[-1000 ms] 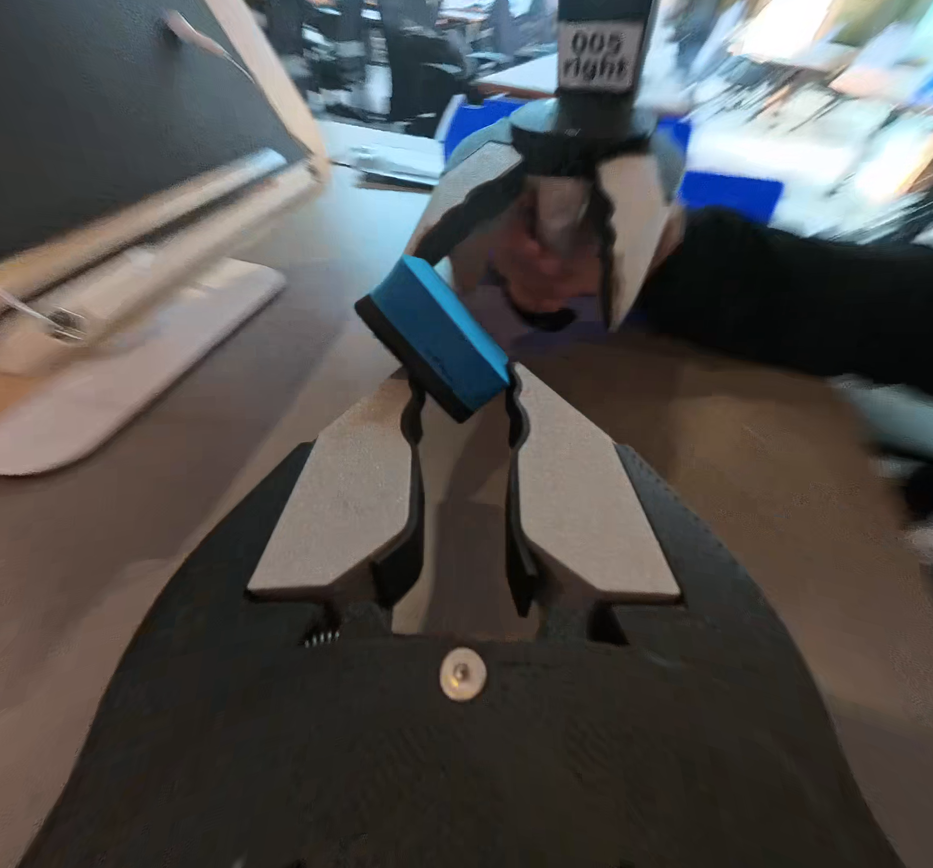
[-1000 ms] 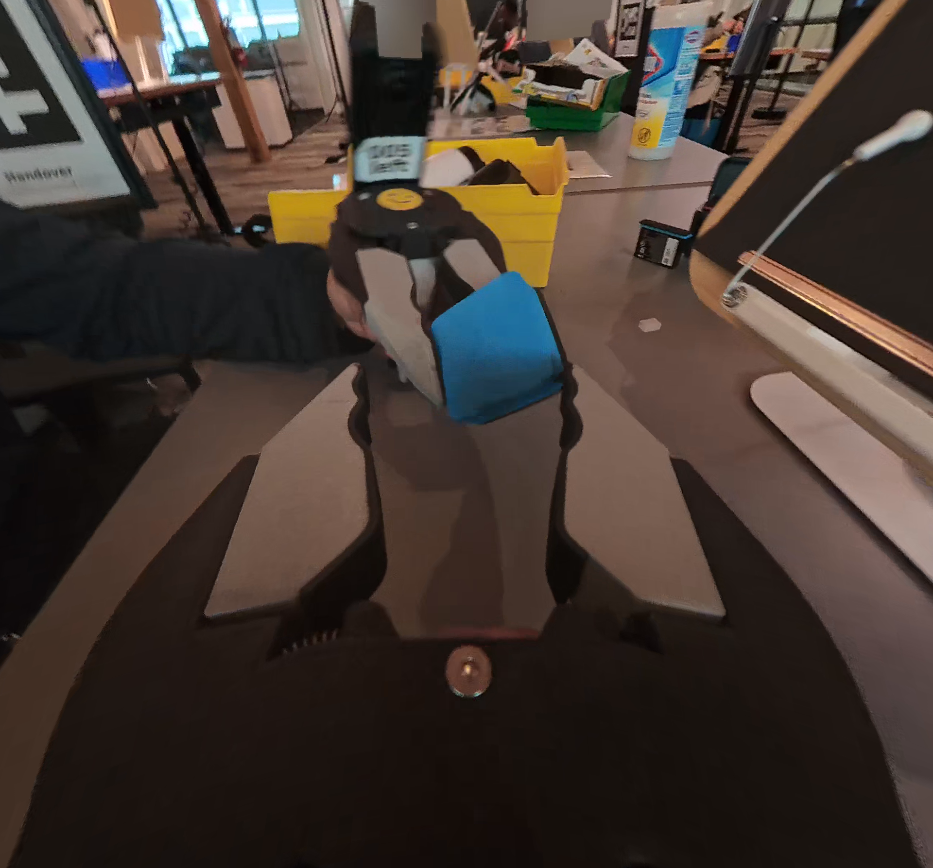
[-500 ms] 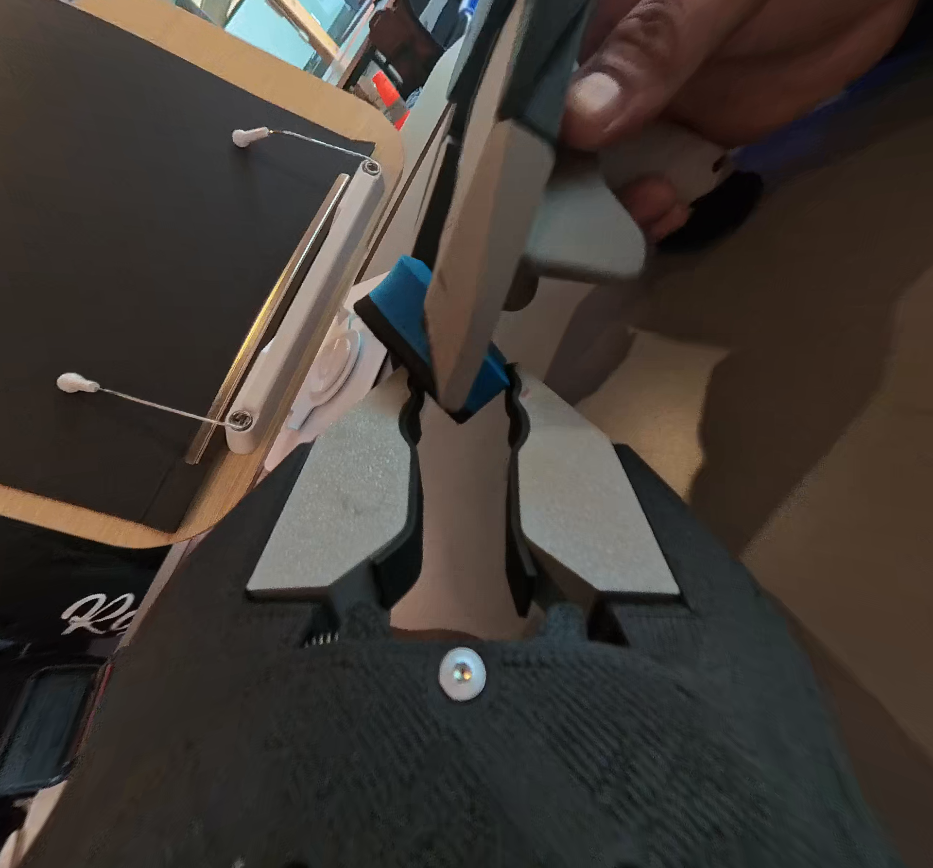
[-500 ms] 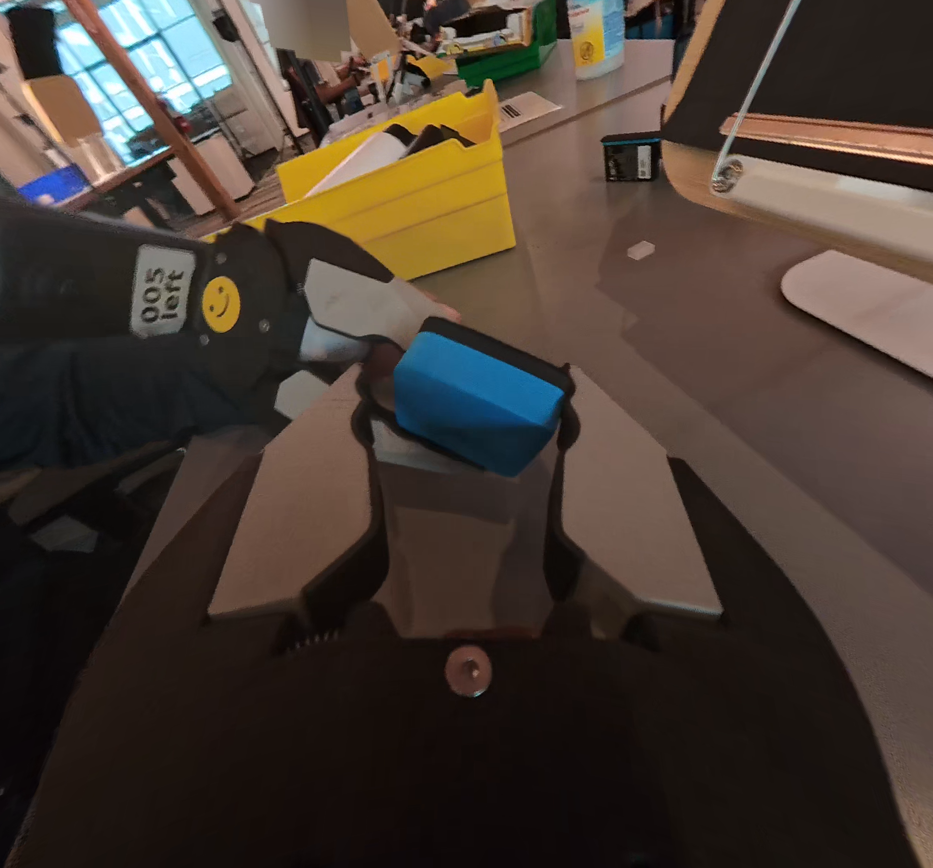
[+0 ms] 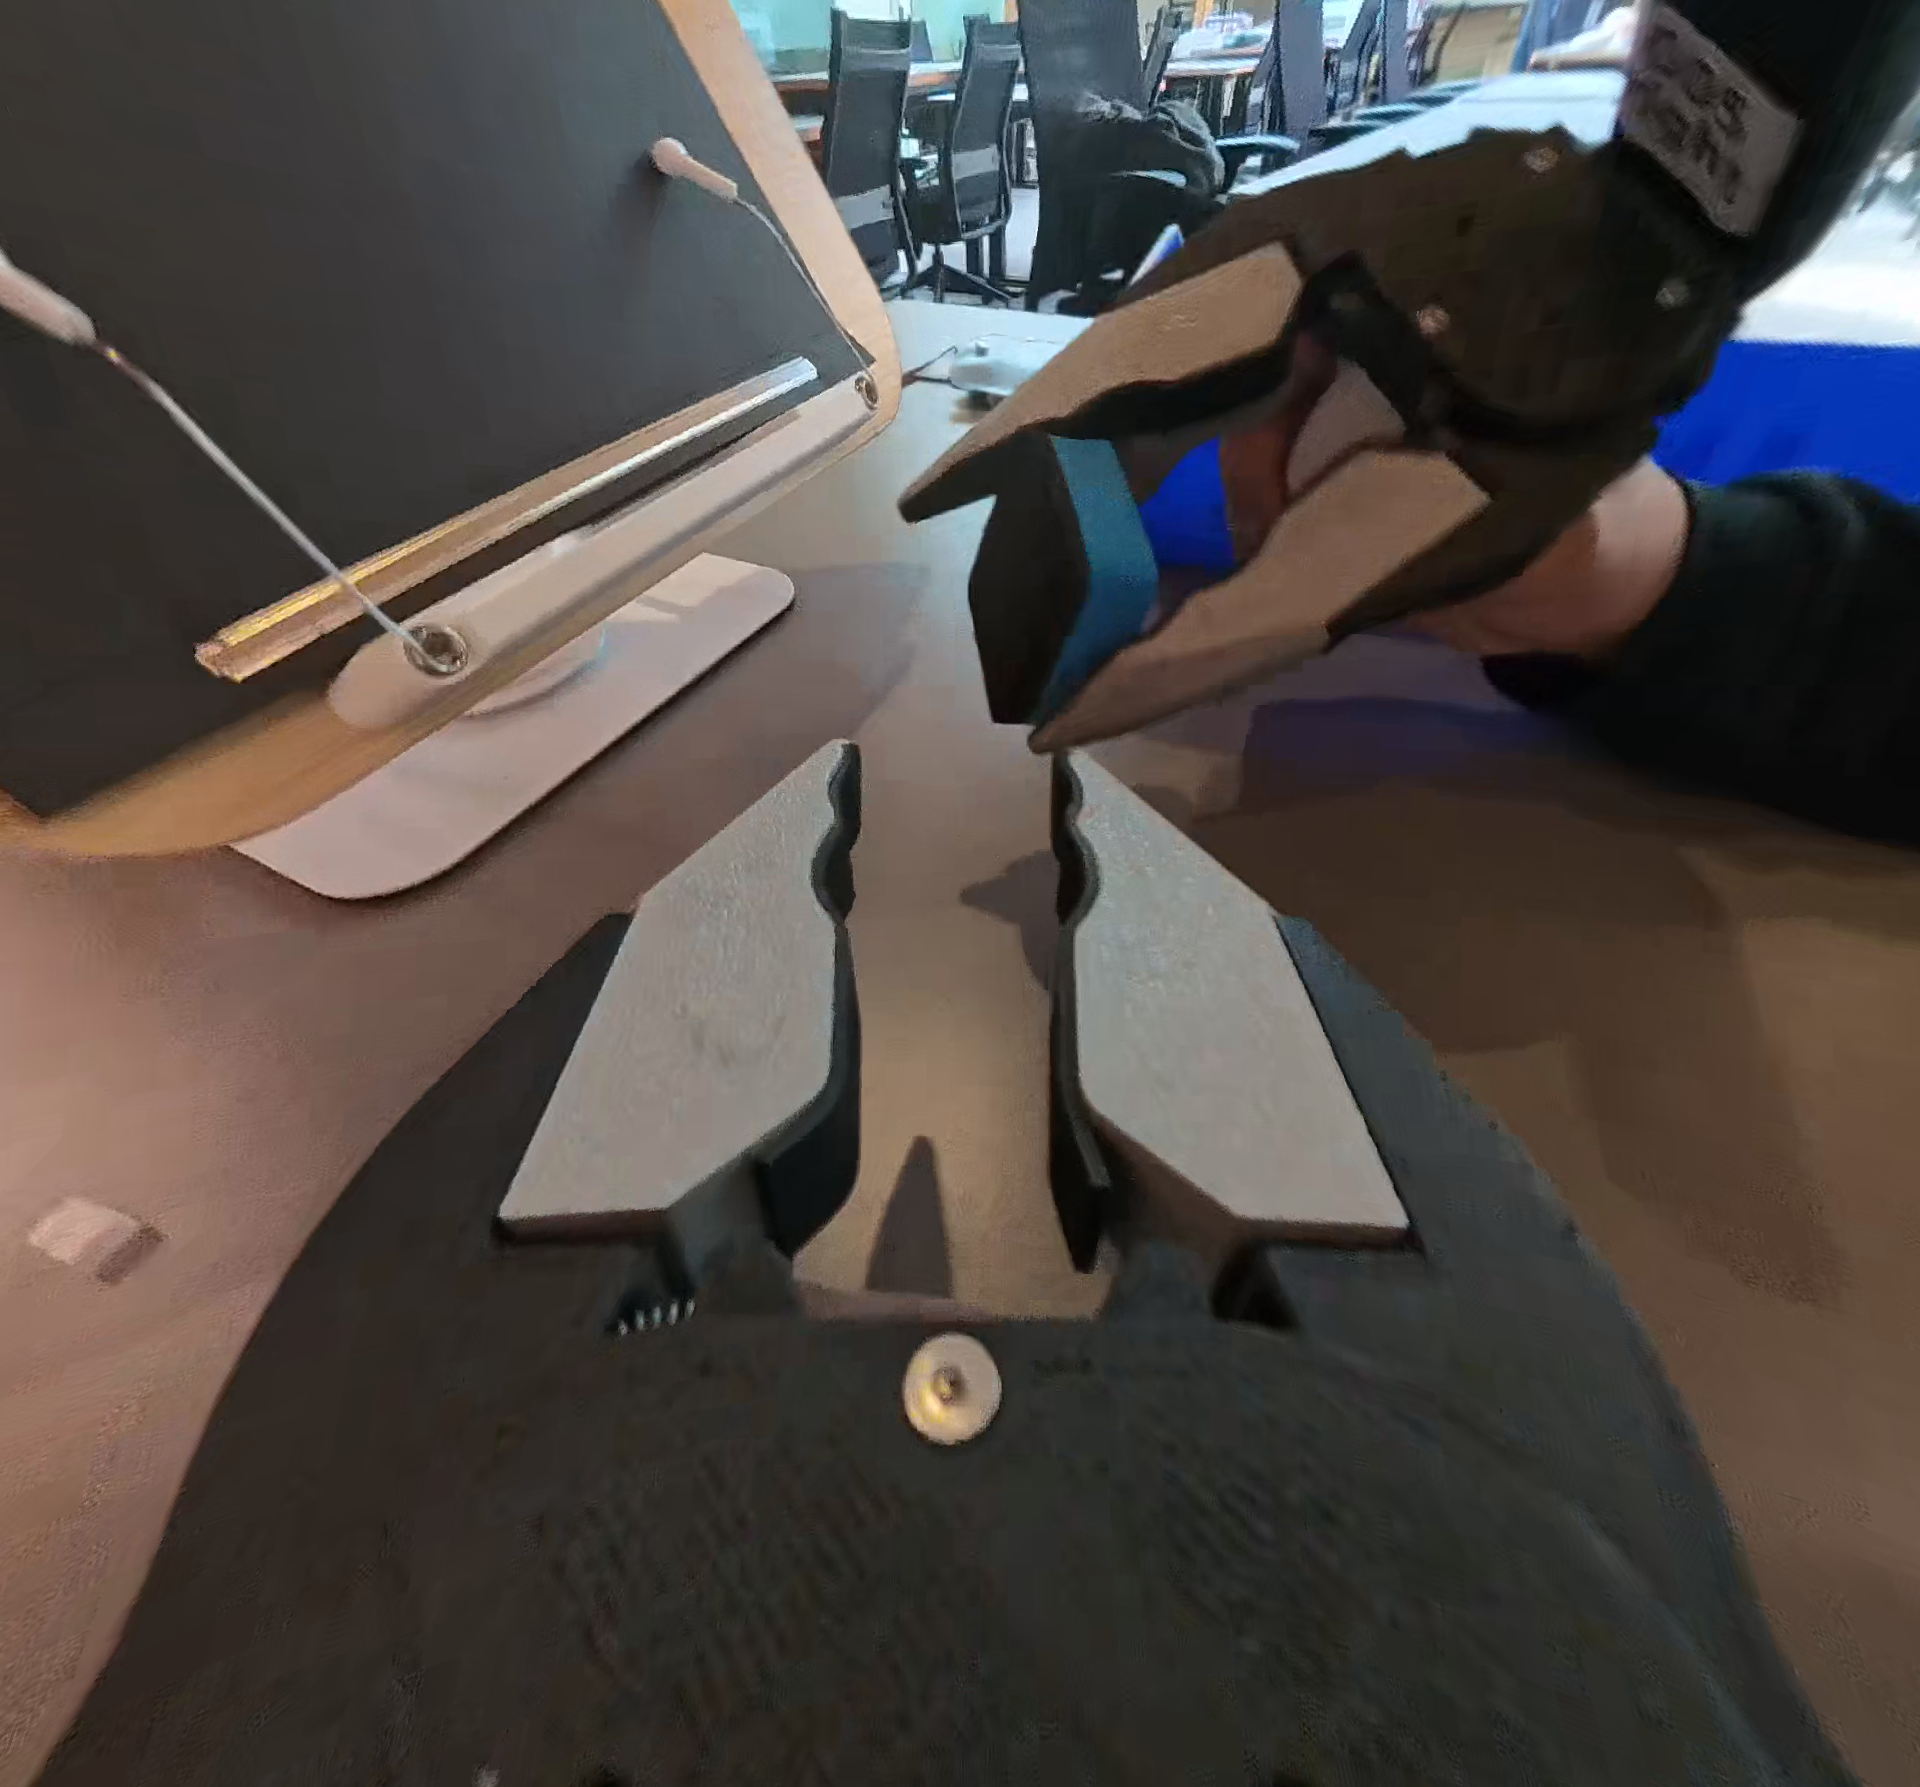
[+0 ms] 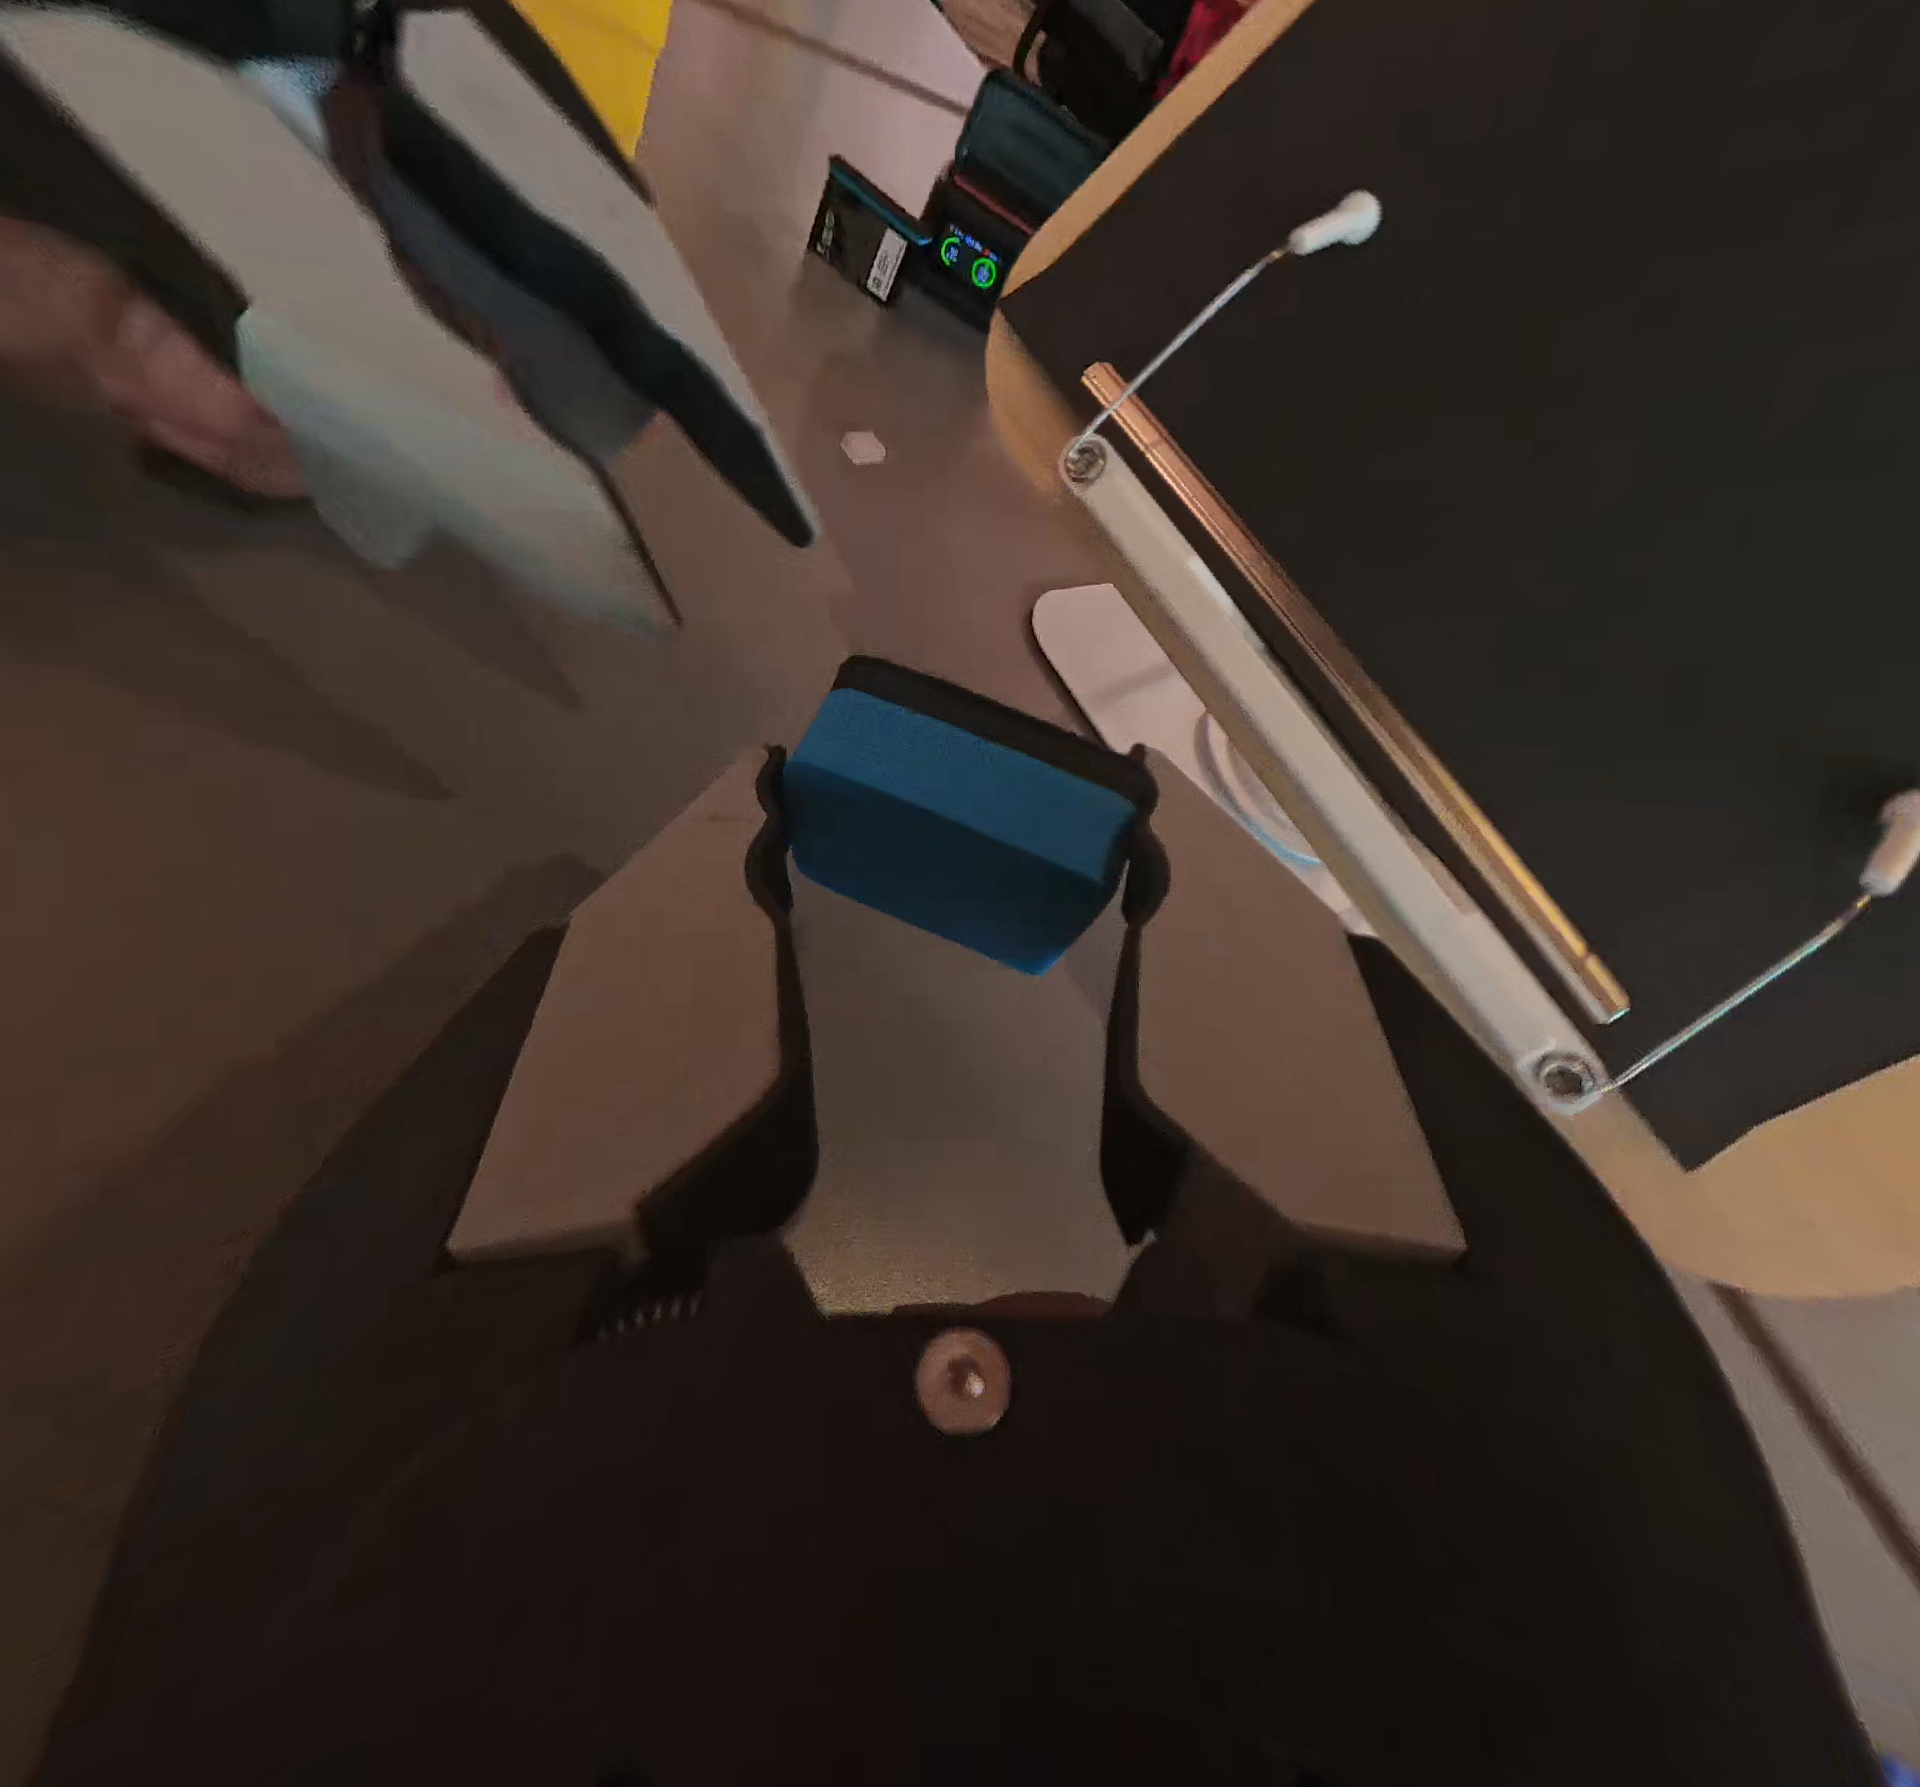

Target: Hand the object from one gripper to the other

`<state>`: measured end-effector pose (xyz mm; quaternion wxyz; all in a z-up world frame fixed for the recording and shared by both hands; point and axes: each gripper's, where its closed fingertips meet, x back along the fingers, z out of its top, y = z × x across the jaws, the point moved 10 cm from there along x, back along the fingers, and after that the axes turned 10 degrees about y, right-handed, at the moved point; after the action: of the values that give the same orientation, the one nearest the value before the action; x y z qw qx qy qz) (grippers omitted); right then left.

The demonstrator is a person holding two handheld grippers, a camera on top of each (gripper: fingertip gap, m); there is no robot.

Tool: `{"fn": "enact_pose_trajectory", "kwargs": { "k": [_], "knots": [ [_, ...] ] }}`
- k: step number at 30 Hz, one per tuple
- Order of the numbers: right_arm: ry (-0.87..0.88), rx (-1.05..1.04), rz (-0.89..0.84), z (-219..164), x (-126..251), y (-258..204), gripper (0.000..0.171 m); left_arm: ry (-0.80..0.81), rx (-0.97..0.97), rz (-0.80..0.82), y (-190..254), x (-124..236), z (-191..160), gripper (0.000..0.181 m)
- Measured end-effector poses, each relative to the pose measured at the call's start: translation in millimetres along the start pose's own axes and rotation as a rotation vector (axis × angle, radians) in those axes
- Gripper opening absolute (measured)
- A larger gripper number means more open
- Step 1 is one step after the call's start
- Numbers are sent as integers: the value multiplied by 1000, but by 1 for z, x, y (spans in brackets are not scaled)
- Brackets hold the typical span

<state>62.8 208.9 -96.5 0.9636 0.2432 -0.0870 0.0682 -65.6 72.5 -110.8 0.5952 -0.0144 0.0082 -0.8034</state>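
The right claw (image 6: 956,854) has hold of a blue block (image 6: 951,828), pinched between its two grey fingers near the tips, with its jaws spread about as wide as the block. The block looks like soft foam: blue on one broad face, with a thin black layer on the other. It is a rounded rectangular pad, its long axis spanning the gap from finger to finger. It hangs in the air above a brown table (image 5: 1558,1010), touching nothing else. The left claw (image 5: 956,781) is empty, its jaws parted a little with a clear gap between the wavy black pads. Seen from the left claw, the block (image 5: 1081,584) sits just ahead of and slightly to the right of its tips, near but apart, the black face turned toward it. A hand (image 5: 1579,584) in a dark sleeve grips the right claw. The handover looks done, so the coming move likely only needs the two claws to draw apart. To one side stands a tilted black board (image 5: 364,231) with a pale wooden edge on a white base.
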Motion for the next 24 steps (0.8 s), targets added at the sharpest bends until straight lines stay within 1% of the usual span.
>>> {"fn": "enact_pose_trajectory", "kwargs": {
  "k": [2, 5, 8, 9, 13, 16, 18, 19, 22, 24],
  "knots": [
    [-35, 112, 4, 2, -4, -10, 61, -11, 58, -19, -1, -2, -2, 42],
    [-119, 264, 0, 1, -12, -26, 61, 22, 116, -52, 3, -4, 0, 43],
    [-162, 320, 10, 2, -19, -38, 62, 60, 200, -133, 9, -5, 3, 45],
    [-162, 320, 14, 3, -20, -41, 62, 55, 210, -135, 9, -6, 3, 45],
    [-128, 337, 28, 9, -21, -49, 62, -25, 136, -111, 14, -12, -2, 46],
    [-109, 339, 28, 12, -21, -52, 62, -50, 84, -123, 19, -14, -3, 31],
    [-107, 319, 31, 10, -21, -49, 61, -75, 6, -106, 19, -13, -1, 23],
    [-96, 288, 37, 9, -20, -47, 58, -86, -78, -72, 19, -11, 0, 22],
    [-90, 94, 98, 3, -15, -33, 58, -103, -445, 64, 22, -5, 2, 22],
    [-71, -56, 116, -2, -11, -19, 61, -77, -633, 121, 27, -2, 6, 22]
  ]
}}
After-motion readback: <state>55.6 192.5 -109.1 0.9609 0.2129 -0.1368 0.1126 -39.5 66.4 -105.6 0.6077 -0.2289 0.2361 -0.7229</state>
